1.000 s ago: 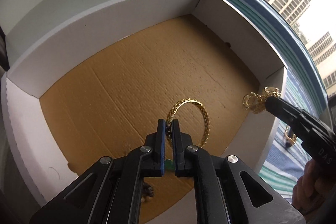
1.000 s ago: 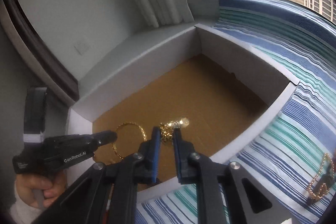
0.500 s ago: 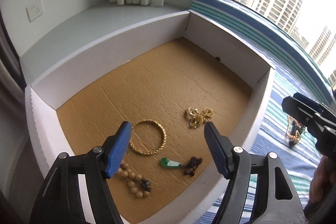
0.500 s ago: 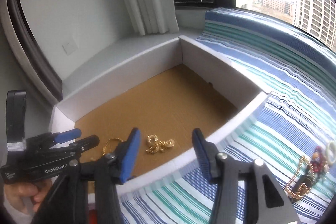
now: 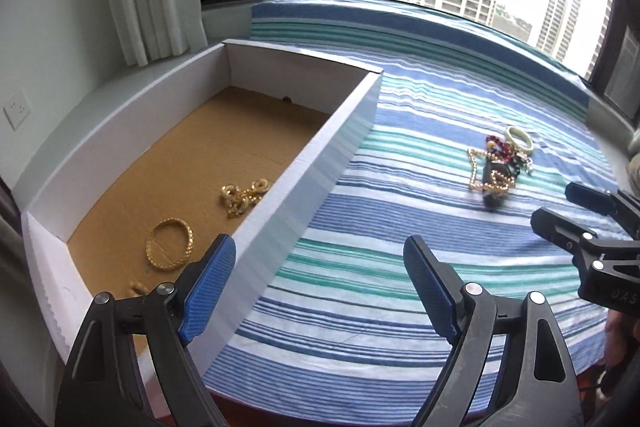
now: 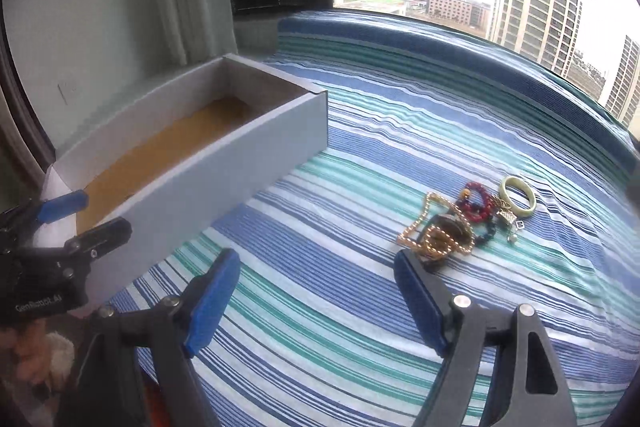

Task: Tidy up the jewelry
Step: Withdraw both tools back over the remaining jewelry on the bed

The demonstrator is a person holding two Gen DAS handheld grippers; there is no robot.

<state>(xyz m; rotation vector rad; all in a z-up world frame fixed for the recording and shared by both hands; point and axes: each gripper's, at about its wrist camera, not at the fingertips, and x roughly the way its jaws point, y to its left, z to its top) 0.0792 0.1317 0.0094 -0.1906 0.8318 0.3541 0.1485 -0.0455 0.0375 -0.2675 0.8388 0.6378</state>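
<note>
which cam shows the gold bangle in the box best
The left wrist view. It looks down into the box, so the gold bangle shows whole, lying flat on the cardboard floor near the near end. In the right wrist view the box's near wall hides the bangle.

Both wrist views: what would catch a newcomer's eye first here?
Probably the tangled jewelry pile of gold chain, red beads and a pale bangle, lying on the striped cloth right of the white box. Next, the gold bracelet and gold cluster on the box's brown floor. Both the left gripper and right gripper hang open and empty above the cloth.
</note>
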